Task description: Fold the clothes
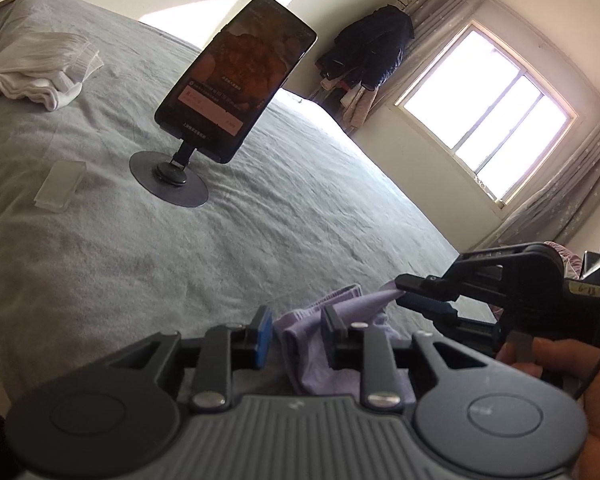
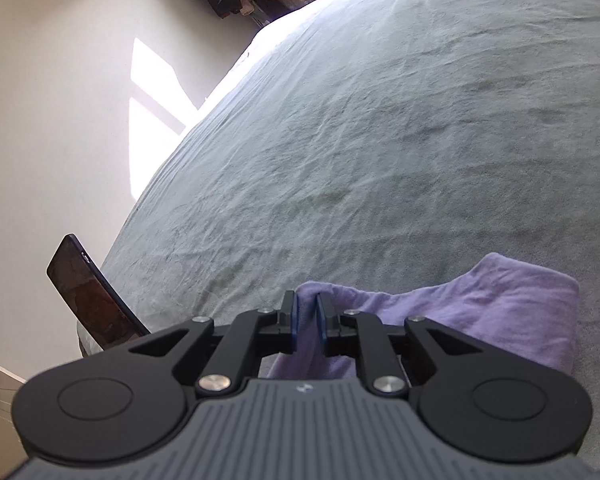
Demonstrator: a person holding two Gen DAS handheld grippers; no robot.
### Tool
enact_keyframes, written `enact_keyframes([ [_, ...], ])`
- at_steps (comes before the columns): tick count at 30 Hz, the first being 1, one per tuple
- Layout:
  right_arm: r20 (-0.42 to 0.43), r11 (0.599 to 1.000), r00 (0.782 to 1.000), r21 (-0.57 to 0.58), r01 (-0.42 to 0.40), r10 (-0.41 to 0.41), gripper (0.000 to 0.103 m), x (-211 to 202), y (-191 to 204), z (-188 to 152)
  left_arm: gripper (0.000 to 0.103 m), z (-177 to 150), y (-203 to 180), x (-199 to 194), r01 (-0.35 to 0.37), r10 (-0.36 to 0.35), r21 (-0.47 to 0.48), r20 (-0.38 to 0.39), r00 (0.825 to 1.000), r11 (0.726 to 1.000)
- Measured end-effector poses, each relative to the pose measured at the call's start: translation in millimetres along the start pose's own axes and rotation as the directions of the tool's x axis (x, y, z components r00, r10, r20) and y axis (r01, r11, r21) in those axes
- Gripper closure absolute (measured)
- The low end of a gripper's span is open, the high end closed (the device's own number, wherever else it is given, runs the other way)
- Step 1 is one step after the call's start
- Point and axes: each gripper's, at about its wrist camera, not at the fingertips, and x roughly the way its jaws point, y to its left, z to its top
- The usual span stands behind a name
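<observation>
Lilac garment (image 2: 500, 304), small, soft knit, lies bunched on the grey bed sheet (image 2: 380, 120) at the lower right of the right wrist view; in the left wrist view it sits at bottom centre, just ahead of my fingers.

Left gripper (image 1: 296, 332): fingers apart, cloth lying loose between them, the blue pad on the left side clear of the fabric. Nothing pinched there.

Right gripper (image 2: 306, 318): fingers nearly together with a fold of lilac cloth in the narrow gap. Whether the pads truly press on it I cannot tell; the left wrist view shows an edge of cloth drawn up to its tips, which suggests some hold.

Step in hand, as I judge it: releasing or regripping after a fold. To do it well, I let the cloth settle flat before lifting away, draw both hands off low and level so the knit does not drag, then take clean corners, not a bunch.

Phone on a stand (image 1: 236, 80) at upper centre, white folded cloth (image 1: 40, 68) upper left: both well apart.
</observation>
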Motion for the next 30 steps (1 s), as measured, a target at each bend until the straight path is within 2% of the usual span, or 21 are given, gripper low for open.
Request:
enact_keyframes([
  [1, 0.015, 1.0, 1.0, -0.009, 0.003, -0.003, 0.082, -6, -3, -1, 0.071, 2, -4, -2, 0.004, -0.004, 0.019, 0.005, 1.0, 1.0],
  [2, 0.03, 1.0, 1.0, -0.013, 0.007, -0.007, 0.069, -12, -7, -1, 0.071, 3, -9, -3, 0.011, -0.011, 0.039, 0.009, 1.0, 0.999],
  [3, 0.05, 1.0, 0.999, -0.021, 0.01, -0.009, 0.06, -20, -11, -2, 0.071, 4, -14, -4, 0.019, -0.02, 0.058, 0.009, 1.0, 0.998],
  [9, 0.165, 0.981, 0.984, -0.169, 0.094, -0.066, 0.06, -54, -25, -18, 0.071, 7, -48, 7, 0.059, -0.051, 0.191, -0.047, 0.998, 0.98],
  [12, 0.216, 0.961, 0.973, -0.242, 0.133, -0.08, 0.064, -64, -28, -30, 0.074, 10, -65, 28, 0.091, -0.056, 0.299, -0.122, 0.991, 0.95],
  [16, 0.225, 0.935, 0.97, -0.318, 0.159, -0.089, 0.066, -61, -34, -44, 0.079, 10, -83, 62, 0.125, -0.04, 0.489, -0.181, 0.983, 0.863],
  [20, 0.232, 0.896, 0.966, -0.394, 0.204, -0.118, 0.067, -49, -37, -54, 0.079, 8, -89, 89, 0.155, -0.037, 0.637, -0.194, 0.98, 0.755],
  [24, 0.244, 0.869, 0.955, -0.421, 0.261, -0.168, 0.068, -35, -47, -55, 0.079, -1, -81, 106, 0.144, -0.023, 0.71, -0.177, 0.984, 0.689],
  [25, 0.249, 0.863, 0.95, -0.421, 0.279, -0.186, 0.069, -32, -51, -54, 0.077, -1, -78, 107, 0.145, -0.027, 0.706, -0.176, 0.984, 0.693],
  [27, 0.256, 0.856, 0.944, -0.42, 0.303, -0.209, 0.08, -28, -59, -52, 0.076, 1, -72, 109, 0.151, -0.04, 0.684, -0.175, 0.984, 0.714],
  [30, 0.268, 0.847, 0.938, -0.424, 0.321, -0.221, 0.081, -29, -68, -47, 0.074, 10, -66, 113, 0.155, -0.05, 0.629, -0.181, 0.982, 0.762],
])
